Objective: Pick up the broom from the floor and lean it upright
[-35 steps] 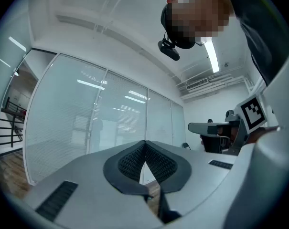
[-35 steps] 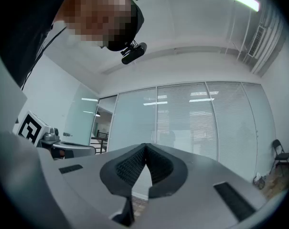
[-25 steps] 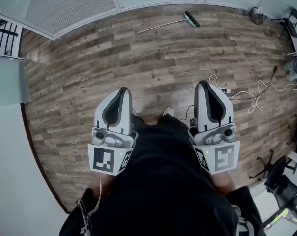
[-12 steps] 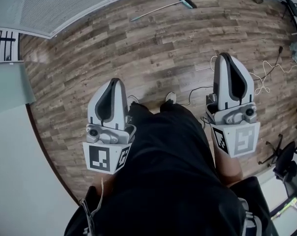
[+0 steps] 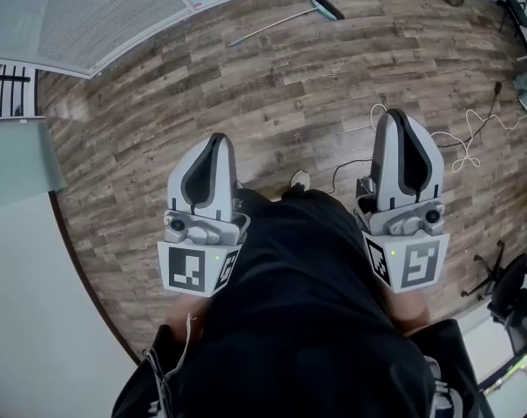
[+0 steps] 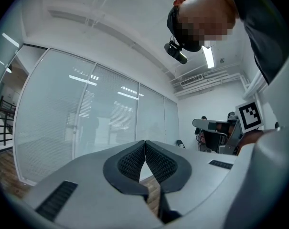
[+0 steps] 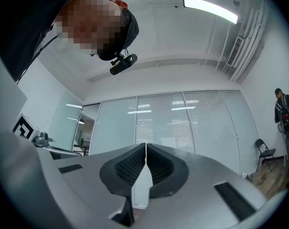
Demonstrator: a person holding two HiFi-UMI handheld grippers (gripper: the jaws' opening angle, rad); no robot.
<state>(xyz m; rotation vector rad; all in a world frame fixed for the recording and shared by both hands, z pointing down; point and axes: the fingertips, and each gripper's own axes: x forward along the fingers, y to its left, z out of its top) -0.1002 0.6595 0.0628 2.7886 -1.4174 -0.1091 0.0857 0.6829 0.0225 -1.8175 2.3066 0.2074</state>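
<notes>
**Left gripper (image 5: 216,142) and right gripper (image 5: 397,116) shut and empty; broom (image 5: 276,24) far off**

Both grippers are held out in front of the person's dark-clothed body. In each gripper view the ribbed black pads (image 6: 133,160) meet along a thin seam with nothing between them.

The broom lies flat on the floor (image 5: 289,103) at the far side of the room. It is close to the foot of the glass wall (image 5: 115,11) and well apart from both grippers. The step in hand looks like the approach, and no pick-up has begun.

The next move probably calls for crossing the room, then parting the jaws. They would come down over the pole from above, since it lies flat on the boards.

The broom has a thin, straight, pale pole, likely metal, ending in a short dark brush head. The floor is wood-grain plank in mixed browns, matt and even. The gripper shells are smooth grey-white plastic, rounded and tapering to a blunt tip. A loose white cable (image 5: 459,151) curls on the boards near the right gripper.
</notes>
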